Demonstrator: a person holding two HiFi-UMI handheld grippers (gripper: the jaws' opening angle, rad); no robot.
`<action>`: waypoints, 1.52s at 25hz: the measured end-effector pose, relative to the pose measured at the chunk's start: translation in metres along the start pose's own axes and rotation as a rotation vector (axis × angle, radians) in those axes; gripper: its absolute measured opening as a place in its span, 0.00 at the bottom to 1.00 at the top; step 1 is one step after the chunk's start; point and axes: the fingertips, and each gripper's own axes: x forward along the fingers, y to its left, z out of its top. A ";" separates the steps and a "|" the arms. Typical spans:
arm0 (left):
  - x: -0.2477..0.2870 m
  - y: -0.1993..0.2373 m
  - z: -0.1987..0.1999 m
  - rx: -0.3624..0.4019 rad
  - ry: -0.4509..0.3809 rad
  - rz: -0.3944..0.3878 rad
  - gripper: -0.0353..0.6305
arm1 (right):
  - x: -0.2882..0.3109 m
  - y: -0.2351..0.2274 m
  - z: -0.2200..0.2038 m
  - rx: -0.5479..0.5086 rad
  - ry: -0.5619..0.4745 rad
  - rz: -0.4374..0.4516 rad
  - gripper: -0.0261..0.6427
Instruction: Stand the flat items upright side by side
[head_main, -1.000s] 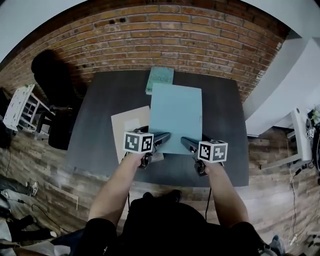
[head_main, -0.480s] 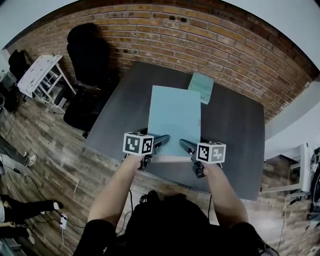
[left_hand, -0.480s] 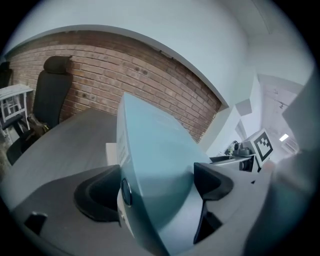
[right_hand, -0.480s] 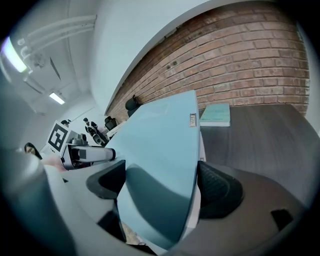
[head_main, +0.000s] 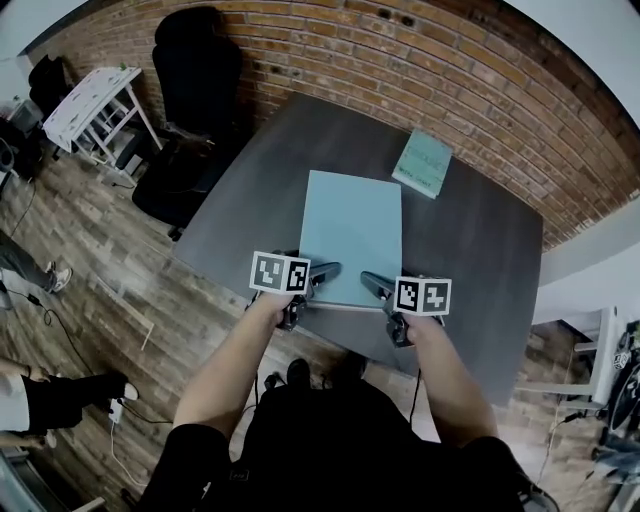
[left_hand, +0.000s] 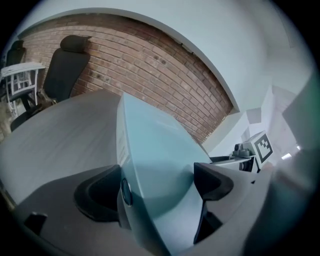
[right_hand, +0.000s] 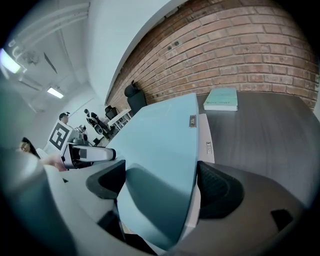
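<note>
Office-like room: brick wall (head_main: 420, 60), black office chair (head_main: 192, 65), dark table (head_main: 250, 205), plank floor (head_main: 95, 320).

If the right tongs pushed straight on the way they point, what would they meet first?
The blue folder clamped in the right tongs: it fills the line ahead. Past it probably the table; depth is unclear.

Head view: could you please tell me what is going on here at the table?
A person is holding a large light-blue flat item with both grippers. The left gripper and the right gripper each have their fingers closed on one of its near corners. The item sits low over the dark table and has not yet been stood upright. A smaller teal book lies flat near the table's far edge.
</note>
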 end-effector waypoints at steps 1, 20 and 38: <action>0.003 0.001 -0.004 -0.016 0.007 0.001 0.76 | 0.002 -0.003 -0.002 0.001 0.011 0.003 0.71; 0.031 0.004 -0.027 -0.051 0.085 -0.018 0.76 | 0.009 -0.032 -0.016 0.015 0.031 -0.024 0.69; 0.026 0.008 -0.027 -0.055 0.058 -0.041 0.76 | -0.001 -0.037 -0.014 0.082 0.003 0.027 0.75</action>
